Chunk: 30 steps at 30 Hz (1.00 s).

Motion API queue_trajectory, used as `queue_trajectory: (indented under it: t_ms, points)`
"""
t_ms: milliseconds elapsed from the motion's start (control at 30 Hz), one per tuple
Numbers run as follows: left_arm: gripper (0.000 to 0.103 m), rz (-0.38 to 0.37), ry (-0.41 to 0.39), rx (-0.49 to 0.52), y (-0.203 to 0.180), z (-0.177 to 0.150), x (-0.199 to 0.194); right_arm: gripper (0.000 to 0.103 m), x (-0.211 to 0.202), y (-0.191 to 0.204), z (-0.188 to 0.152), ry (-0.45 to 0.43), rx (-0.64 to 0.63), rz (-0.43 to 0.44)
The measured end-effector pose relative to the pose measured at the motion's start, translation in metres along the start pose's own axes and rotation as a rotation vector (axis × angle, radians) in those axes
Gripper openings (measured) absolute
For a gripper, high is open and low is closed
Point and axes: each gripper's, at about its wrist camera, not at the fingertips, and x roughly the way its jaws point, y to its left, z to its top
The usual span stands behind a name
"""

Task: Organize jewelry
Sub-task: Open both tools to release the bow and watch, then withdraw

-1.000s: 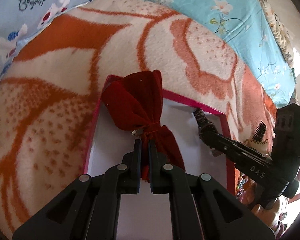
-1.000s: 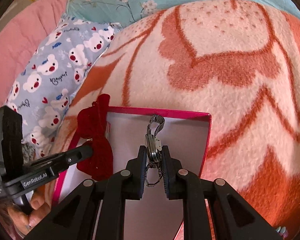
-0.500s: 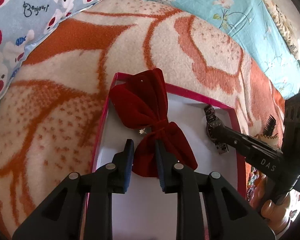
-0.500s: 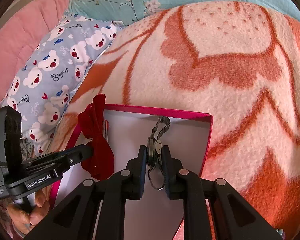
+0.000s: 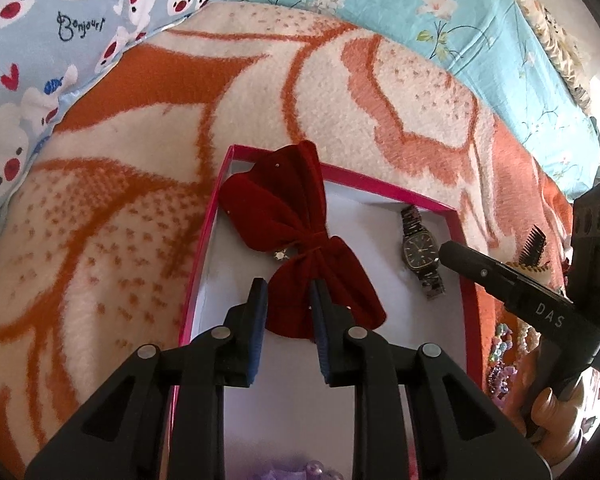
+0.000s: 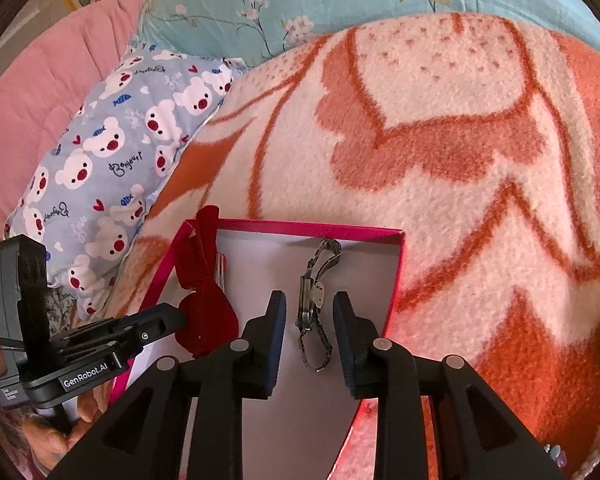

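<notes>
A pink-rimmed box [image 5: 384, 190] with a white floor lies on an orange and cream blanket. A dark red velvet bow [image 5: 296, 240] lies in its left part; it also shows in the right wrist view [image 6: 204, 308]. A dark metal wristwatch [image 5: 420, 250] lies in the right part, seen edge-on in the right wrist view [image 6: 314, 300]. My left gripper [image 5: 286, 292] is open, its fingers on either side of the bow's near lobe. My right gripper [image 6: 310, 304] is open, with the watch lying between its fingers.
The box rim shows in the right wrist view [image 6: 396, 276]. A bear-print pillow [image 6: 112, 152] and a teal floral sheet [image 5: 440, 12] lie beyond the blanket [image 6: 440, 140]. A black comb [image 5: 534, 246] and beaded jewelry [image 5: 504, 352] lie right of the box.
Both grippers have opened: the left let go of the bow, the right let go of the watch. Both items now rest in the box, and both grippers have drawn back slightly.
</notes>
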Motion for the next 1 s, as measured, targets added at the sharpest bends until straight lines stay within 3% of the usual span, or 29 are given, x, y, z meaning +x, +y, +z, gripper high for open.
queue_trajectory:
  t_ms: [167, 467, 600, 933, 1000]
  points:
    - [0.029, -0.015, -0.024, 0.008, -0.008, -0.004, -0.016, 0.028, -0.021, -0.006, -0.006, -0.028, 0.018, 0.008]
    - [0.029, -0.056, -0.033, 0.047, -0.040, -0.018, -0.035, 0.033, -0.066, -0.031, -0.030, -0.070, 0.075, -0.009]
    - [0.029, -0.075, -0.026, 0.069, -0.055, -0.026, -0.039, 0.042, -0.089, -0.048, -0.044, -0.088, 0.104, -0.029]
    - [0.029, -0.121, -0.009, 0.127, -0.096, -0.040, -0.043, 0.042, -0.138, -0.092, -0.073, -0.124, 0.185, -0.093]
    - [0.035, -0.124, -0.007, 0.139, -0.103, -0.042, -0.044, 0.042, -0.148, -0.102, -0.078, -0.135, 0.202, -0.109]
